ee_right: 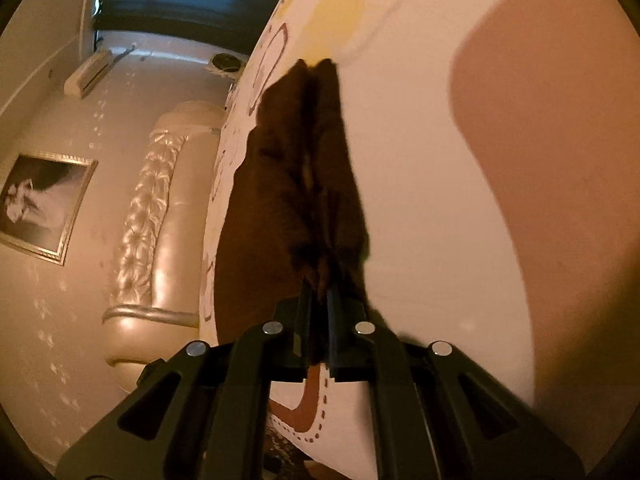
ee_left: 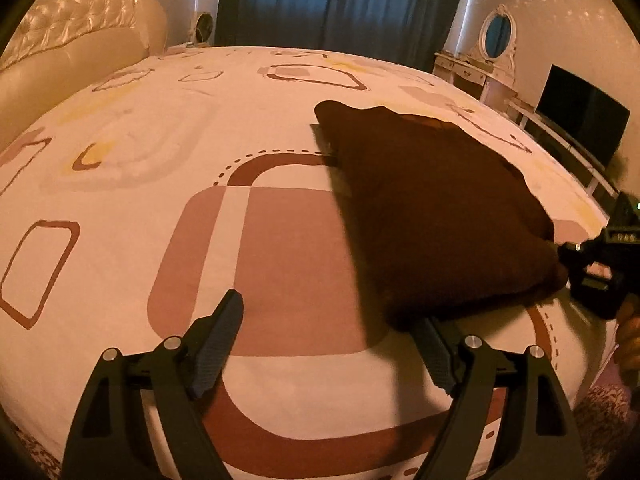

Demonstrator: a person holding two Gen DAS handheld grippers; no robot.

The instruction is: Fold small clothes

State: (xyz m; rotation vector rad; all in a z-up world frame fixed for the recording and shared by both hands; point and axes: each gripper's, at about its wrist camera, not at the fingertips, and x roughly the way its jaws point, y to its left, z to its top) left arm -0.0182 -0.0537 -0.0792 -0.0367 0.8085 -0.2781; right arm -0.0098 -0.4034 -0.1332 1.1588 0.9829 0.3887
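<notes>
Left black two-finger gripper point(ee_left: 328, 336) spread wide, empty | right black gripper point(ee_right: 319, 300) clamps dark-brown fuzzy garment point(ee_left: 432, 216) corner | patterned cream bedsheet point(ee_left: 160, 128) | fold looks partly done, doubled, unfinished

The left wrist view looks low across the patterned cream bed point(ee_left: 280, 92) toward the 12 o'clock curtain, while the rolled right wrist view, close in, shares the dark brown fuzzy garment point(ee_left: 432, 208) point(ee_right: 296, 184).
</notes>
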